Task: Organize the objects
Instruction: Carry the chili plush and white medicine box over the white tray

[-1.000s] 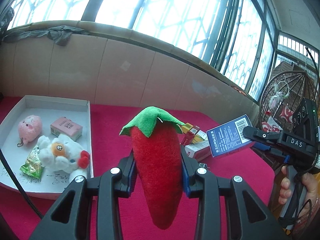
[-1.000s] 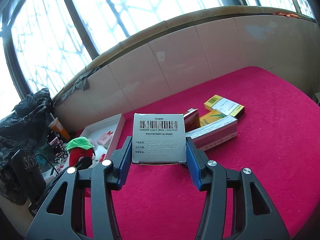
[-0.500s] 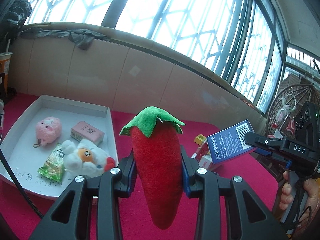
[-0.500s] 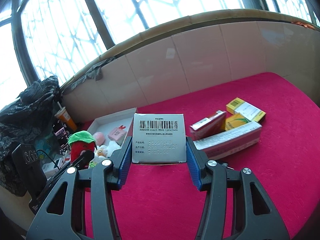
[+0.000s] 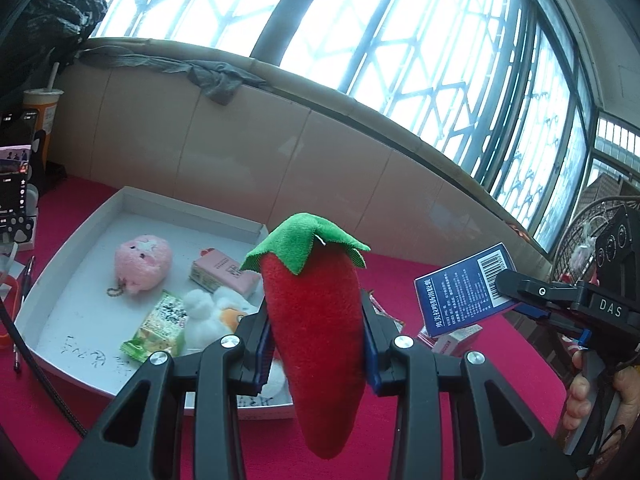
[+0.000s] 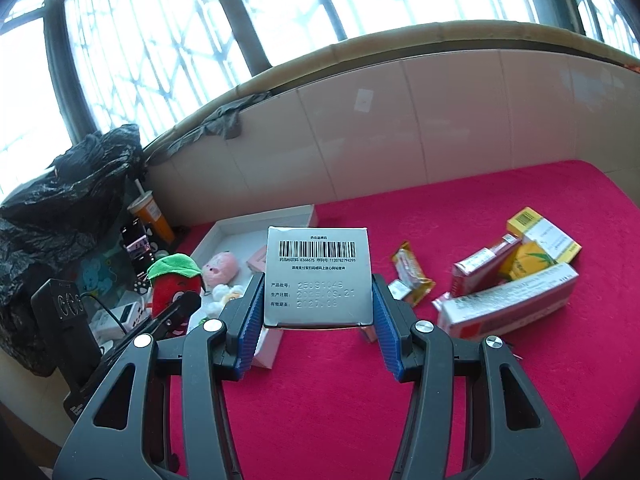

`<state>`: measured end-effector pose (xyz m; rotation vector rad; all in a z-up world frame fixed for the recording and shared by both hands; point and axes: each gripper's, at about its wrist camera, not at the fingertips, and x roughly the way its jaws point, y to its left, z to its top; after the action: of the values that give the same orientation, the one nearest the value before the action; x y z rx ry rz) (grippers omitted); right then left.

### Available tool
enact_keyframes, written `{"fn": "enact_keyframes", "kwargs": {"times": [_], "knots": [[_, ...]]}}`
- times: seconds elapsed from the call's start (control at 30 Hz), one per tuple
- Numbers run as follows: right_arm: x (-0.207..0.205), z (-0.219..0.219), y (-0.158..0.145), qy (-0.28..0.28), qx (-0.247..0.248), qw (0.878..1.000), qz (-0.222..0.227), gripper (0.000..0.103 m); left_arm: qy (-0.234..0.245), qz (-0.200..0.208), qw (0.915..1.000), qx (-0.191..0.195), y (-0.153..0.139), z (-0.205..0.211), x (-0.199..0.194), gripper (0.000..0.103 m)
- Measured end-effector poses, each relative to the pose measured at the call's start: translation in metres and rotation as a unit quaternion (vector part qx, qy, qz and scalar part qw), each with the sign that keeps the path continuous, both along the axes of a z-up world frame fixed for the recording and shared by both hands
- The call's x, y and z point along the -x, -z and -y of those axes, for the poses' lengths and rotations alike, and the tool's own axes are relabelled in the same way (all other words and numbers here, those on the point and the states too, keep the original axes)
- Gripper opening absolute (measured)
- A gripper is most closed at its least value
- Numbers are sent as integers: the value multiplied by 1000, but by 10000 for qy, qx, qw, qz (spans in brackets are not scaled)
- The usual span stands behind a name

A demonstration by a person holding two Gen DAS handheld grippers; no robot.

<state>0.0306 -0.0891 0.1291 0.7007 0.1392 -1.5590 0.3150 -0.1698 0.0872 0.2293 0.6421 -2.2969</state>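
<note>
Red cloth covers the counter (image 6: 460, 380); a white tray (image 5: 72, 280) sits left of frame centre. Soft and light, the plush chilli (image 5: 316, 320) fills the centre, squeezed mid-body by the left gripper (image 5: 316, 340). The right gripper (image 6: 318, 308) clamps a stiff, light blue box (image 6: 318, 276) by its side edges.

A lived-in home sunroom or enclosed balcony. Tall barred curved windows (image 6: 168, 40) rise above a beige tiled low wall (image 6: 400, 120). Below that wall spreads a crimson fabric-covered table (image 6: 500, 400); at the wall's left end sit an orange takeaway drink cup (image 6: 151, 216) and a bulging black plastic bag (image 6: 60, 200).
</note>
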Motion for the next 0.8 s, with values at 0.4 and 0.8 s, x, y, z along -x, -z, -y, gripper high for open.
{"fn": "enact_keyframes", "kwargs": {"times": [0.4, 0.8], "knots": [[-21, 37, 1, -335, -153, 9993, -48, 50, -298, 52, 9995, -54, 3, 24, -18, 36], [-46, 90, -10, -549, -127, 9980, -288, 50, -611, 385, 9974, -7, -11, 82, -31, 36]]}}
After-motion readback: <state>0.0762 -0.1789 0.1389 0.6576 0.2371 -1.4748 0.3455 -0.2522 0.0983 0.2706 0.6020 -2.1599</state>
